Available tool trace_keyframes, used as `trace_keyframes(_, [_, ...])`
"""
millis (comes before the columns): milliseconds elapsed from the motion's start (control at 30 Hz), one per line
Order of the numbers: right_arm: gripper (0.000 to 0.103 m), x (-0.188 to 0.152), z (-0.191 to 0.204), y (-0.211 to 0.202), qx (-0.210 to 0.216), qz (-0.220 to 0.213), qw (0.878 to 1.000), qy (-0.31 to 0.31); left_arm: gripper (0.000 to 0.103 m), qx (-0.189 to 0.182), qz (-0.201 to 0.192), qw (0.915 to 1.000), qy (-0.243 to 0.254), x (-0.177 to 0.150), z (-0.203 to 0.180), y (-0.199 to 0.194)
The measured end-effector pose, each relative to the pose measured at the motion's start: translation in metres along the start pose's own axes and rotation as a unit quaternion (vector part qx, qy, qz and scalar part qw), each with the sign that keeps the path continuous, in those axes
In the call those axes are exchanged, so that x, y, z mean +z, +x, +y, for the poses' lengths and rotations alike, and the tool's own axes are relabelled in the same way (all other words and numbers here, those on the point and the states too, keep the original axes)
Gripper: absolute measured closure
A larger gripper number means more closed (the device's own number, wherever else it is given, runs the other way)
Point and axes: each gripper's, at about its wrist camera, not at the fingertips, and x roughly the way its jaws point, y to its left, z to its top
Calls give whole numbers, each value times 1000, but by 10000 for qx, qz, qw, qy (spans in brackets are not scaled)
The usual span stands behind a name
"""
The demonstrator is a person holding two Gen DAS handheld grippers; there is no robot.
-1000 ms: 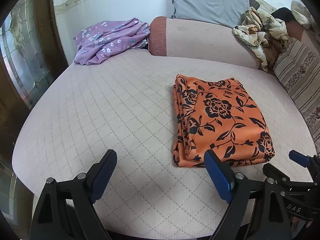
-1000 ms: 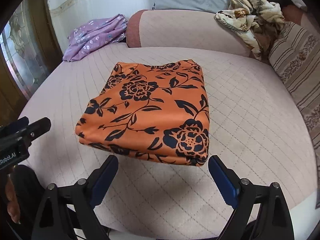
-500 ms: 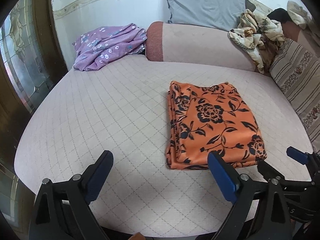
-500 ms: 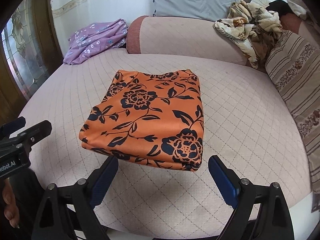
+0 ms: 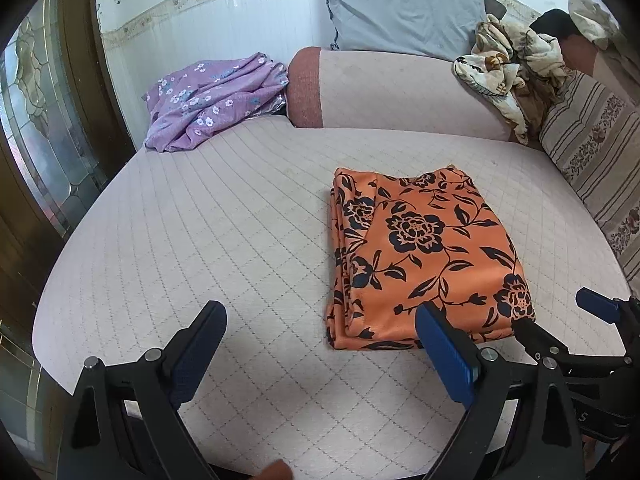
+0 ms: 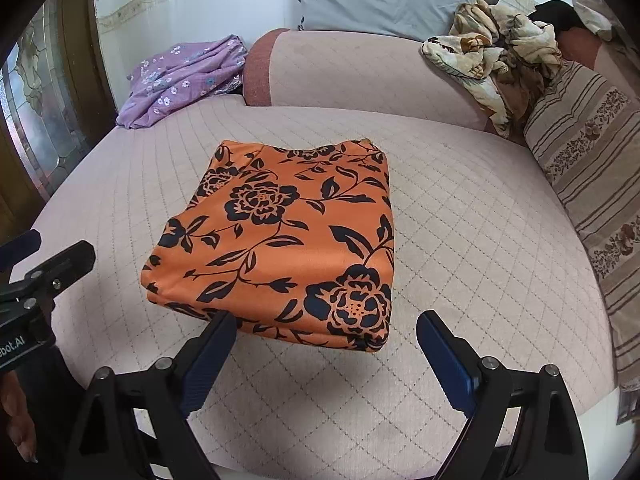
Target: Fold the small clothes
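Orange floral garment (image 6: pixel 280 236) lies folded on the bed (image 5: pixel 200 220); left gripper (image 5: pixel 320 344) jaws, just widened, and right gripper (image 6: pixel 324 354) jaws stand wide and empty: fold complete.

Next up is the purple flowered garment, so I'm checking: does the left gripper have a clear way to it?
Probably yes. Only bare quilted bed cover lies between the open left gripper and the purple garment at the far corner; the folded orange cloth sits off to the right.

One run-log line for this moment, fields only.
orange floral garment: folded, flat on bed | left hand-held gripper: open, empty | right hand-held gripper: open, empty
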Motion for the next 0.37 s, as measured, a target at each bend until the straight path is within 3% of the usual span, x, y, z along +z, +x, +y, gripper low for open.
trace_keyframes(367, [10,8,-2,9,27,30,10000,-8,5,-90,-44,9999,71,8,-6,8])
